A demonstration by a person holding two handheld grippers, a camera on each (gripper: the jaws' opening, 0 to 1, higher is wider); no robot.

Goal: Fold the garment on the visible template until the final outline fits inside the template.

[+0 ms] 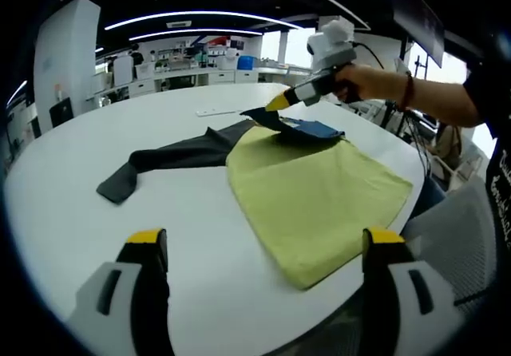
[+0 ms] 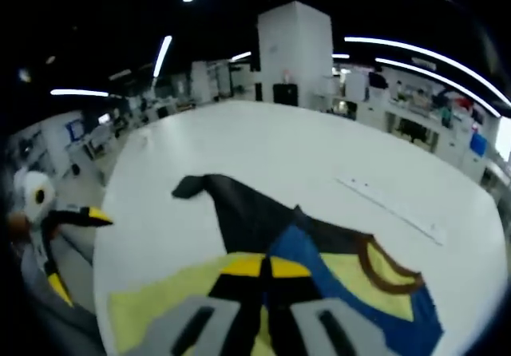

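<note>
Right tongs (image 2: pixel 263 270) grip the garment (image 1: pixel 200 152) over the yellow template (image 1: pixel 319 196); left tongs (image 1: pixel 263 248) gape above the white table (image 1: pixel 184 212).

Nothing written here can be read. The person's dark sleeve (image 1: pixel 501 182) at the edge of the left gripper view carries some pale lettering, but it is too small and bent to make out. The shelves and boxes (image 1: pixel 209 53) along the far wall show patches of colour, any labels on them blurred beyond reading.
</note>
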